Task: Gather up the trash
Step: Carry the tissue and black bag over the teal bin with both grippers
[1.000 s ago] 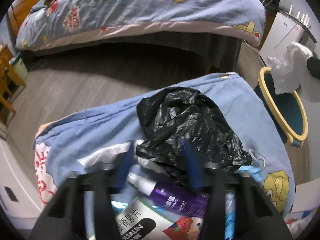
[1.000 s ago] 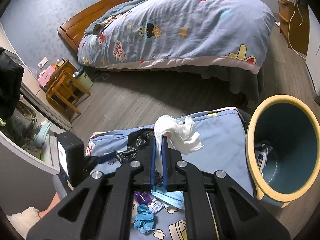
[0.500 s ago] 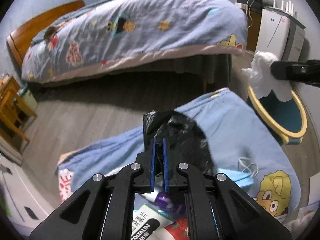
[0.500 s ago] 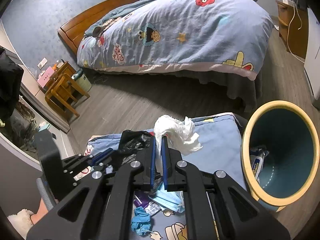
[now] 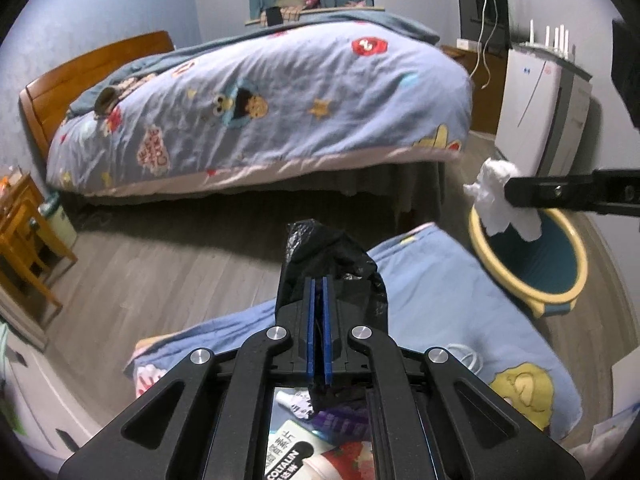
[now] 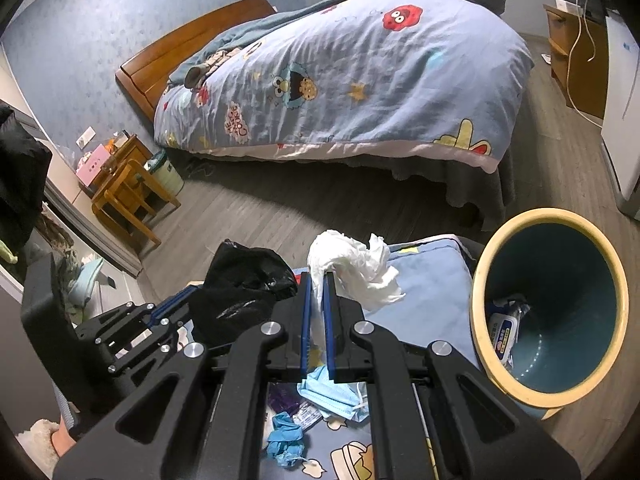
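My left gripper [image 5: 319, 280] is shut on a crumpled black plastic bag [image 5: 332, 264] and holds it up above the blue cartoon cloth [image 5: 448, 288]; the bag also shows in the right wrist view [image 6: 240, 280]. My right gripper [image 6: 317, 276] is shut on a wad of white tissue [image 6: 356, 264] and holds it in the air left of the yellow-rimmed teal bin [image 6: 552, 312]. In the left wrist view the tissue [image 5: 500, 200] hangs over the bin's rim [image 5: 480, 236]. A wipes packet [image 6: 504, 328] lies inside the bin.
On the cloth lie a blue face mask [image 6: 332, 396], a crumpled blue glove [image 6: 286, 438], a purple bottle [image 5: 344, 420] and a box [image 5: 288, 456]. A bed with a cartoon duvet [image 6: 360, 80] stands behind. A wooden stool [image 6: 128, 196] is at the left, a white appliance [image 5: 540, 116] at the right.
My left gripper has shut on the black bag and lifted it off the cloth. My right gripper has carried the tissue right, closer to the bin.
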